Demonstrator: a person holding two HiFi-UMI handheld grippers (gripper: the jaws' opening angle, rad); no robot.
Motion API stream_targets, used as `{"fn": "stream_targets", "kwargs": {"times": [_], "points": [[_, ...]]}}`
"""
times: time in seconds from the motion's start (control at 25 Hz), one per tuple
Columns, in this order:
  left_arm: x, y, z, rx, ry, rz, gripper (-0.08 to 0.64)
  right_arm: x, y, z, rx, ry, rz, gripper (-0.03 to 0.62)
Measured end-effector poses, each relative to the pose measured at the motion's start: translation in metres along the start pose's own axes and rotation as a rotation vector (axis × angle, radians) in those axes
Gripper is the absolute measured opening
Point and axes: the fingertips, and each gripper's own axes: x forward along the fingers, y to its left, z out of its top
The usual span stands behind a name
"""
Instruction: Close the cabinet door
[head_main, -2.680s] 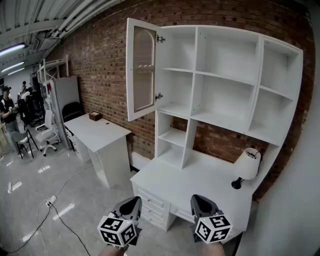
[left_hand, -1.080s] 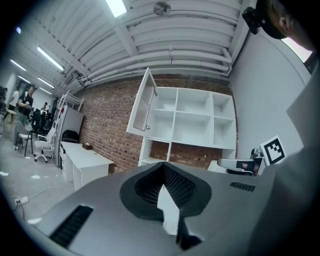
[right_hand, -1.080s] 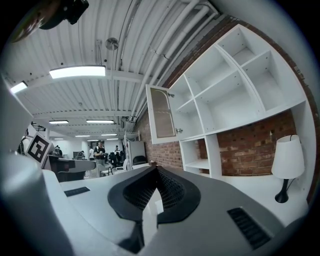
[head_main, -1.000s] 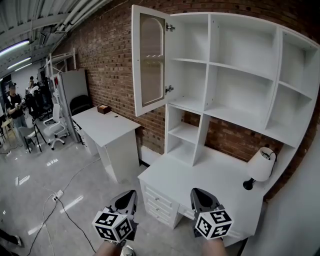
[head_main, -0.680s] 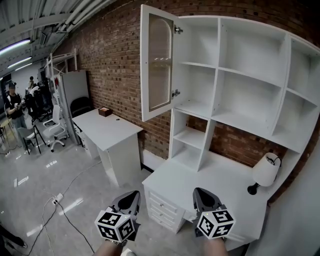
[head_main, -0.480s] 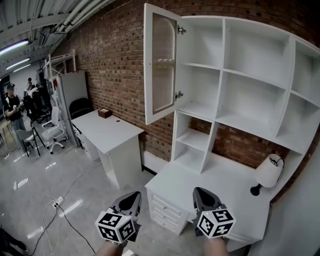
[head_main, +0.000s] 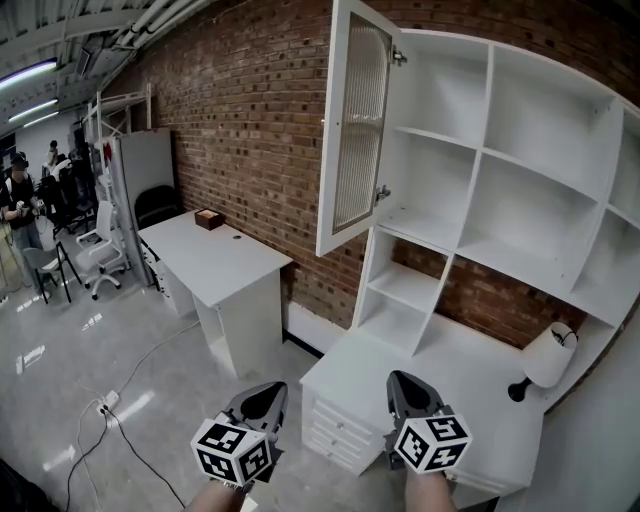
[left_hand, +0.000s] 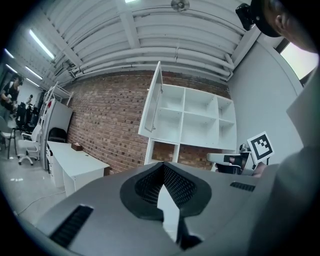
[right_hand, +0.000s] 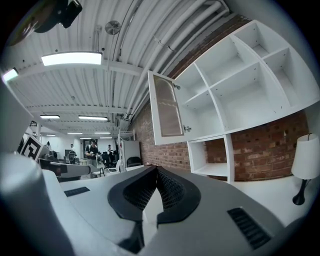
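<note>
Cabinet door (head_main: 355, 130) stands open, swung out from the top-left compartment of the white shelf unit (head_main: 500, 170). It is hinged on its right edge, and its ribbed glass panel faces left toward the brick wall (head_main: 240, 110). Left tongs (head_main: 264, 392) and right tongs (head_main: 403, 385) are low in the head view, side by side, both pointing level toward the unit and well apart from the door. In each gripper view the jaws are pressed together with nothing between them. The tabletop (head_main: 400, 365) below the shelves carries a white lamp (head_main: 548, 358) at its right end. A second white desk (head_main: 215, 258) stands along the wall to the left, with a small box (head_main: 208, 218) on it.
</note>
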Motion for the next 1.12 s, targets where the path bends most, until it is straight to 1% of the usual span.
{"fn": "stream_targets", "kwargs": {"times": [0.36,0.72,0.88,1.12], "points": [[0.015,0.065,0.004,-0.005,0.021,-0.042,0.008,0.065,0.026,0.002,0.0,-0.009,-0.034,0.027],[0.017,0.114,0.01,0.01,0.035,-0.1,0.008,0.104,0.054,0.004,0.0,-0.038,-0.083,0.028],[0.013,0.13,0.014,0.004,0.034,-0.112,0.008,0.117,0.07,0.006,-0.006,-0.04,-0.082,0.028],[0.009,0.138,0.009,-0.01,0.041,-0.133,0.008,0.137,0.081,0.011,-0.022,-0.048,-0.068,0.028]]}}
